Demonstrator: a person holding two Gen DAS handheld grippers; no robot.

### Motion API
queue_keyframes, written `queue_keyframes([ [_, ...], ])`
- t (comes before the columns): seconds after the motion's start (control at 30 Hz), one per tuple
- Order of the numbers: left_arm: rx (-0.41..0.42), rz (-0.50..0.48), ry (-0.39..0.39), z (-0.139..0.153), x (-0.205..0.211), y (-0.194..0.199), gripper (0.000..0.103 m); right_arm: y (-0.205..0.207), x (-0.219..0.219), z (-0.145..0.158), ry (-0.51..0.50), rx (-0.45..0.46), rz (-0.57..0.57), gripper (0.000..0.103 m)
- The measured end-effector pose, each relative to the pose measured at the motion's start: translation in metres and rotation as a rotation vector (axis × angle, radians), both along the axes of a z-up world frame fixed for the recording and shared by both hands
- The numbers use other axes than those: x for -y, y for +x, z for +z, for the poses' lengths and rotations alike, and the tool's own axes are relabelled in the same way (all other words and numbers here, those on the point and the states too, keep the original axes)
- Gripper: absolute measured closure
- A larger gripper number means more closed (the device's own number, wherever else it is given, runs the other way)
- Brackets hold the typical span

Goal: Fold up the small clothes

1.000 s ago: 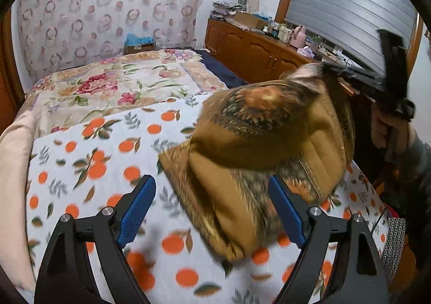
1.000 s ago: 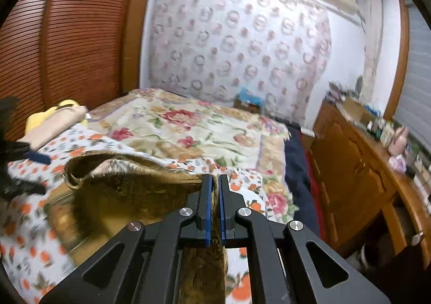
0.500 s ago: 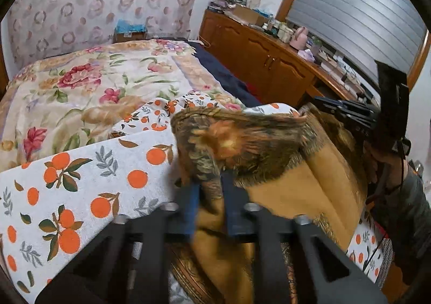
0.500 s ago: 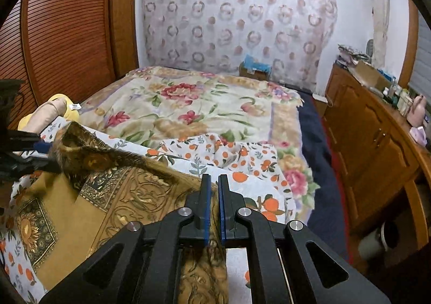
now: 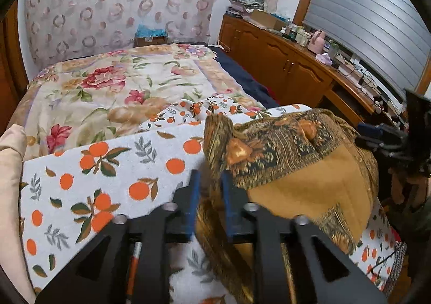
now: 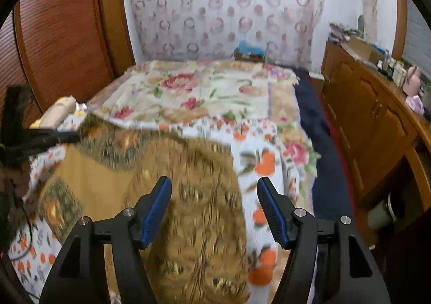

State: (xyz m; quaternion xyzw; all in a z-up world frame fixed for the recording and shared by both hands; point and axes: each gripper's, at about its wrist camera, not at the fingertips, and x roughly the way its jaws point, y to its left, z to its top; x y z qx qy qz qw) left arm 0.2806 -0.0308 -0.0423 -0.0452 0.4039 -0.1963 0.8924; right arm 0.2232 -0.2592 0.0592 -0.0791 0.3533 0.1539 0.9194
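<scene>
Already one fold laid: brown patterned garment (image 5: 304,177) lies doubled on orange-print sheet (image 5: 113,169). Left gripper (image 5: 209,190) opening, garment's raised corner between pads, not yet free. Right gripper (image 6: 214,209) opening wide above garment, holding nothing. Further folds likely left.

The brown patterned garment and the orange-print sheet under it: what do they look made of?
The brown patterned garment looks like soft woven or knitted fabric, matte, since it bunches in thick folds. The orange-print sheet looks like thin printed cotton, matte and fairly flat. Neither fibre can be confirmed by sight.
</scene>
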Motion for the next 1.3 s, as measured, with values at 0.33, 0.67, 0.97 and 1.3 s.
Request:
queue_keyframes([
  [0.33, -0.059, -0.026, -0.062, -0.014, -0.009, -0.016, 0.031, 0.015, 0.023, -0.015, 0.102, -0.111, -0.044, 0.035],
  [0.67, -0.134, -0.040, -0.114, -0.033, -0.001, -0.013, 0.031, 0.020, 0.017, -0.023, 0.100, -0.122, -0.034, 0.035],
  [0.97, -0.132, -0.082, -0.139, -0.032, 0.008, -0.012, 0.067, 0.016, 0.011, -0.027, 0.122, -0.145, 0.058, 0.075],
  [1.3, -0.025, -0.116, -0.184, 0.005, 0.001, -0.034, 0.094, -0.016, 0.007, 0.008, 0.125, 0.037, 0.097, 0.088],
])
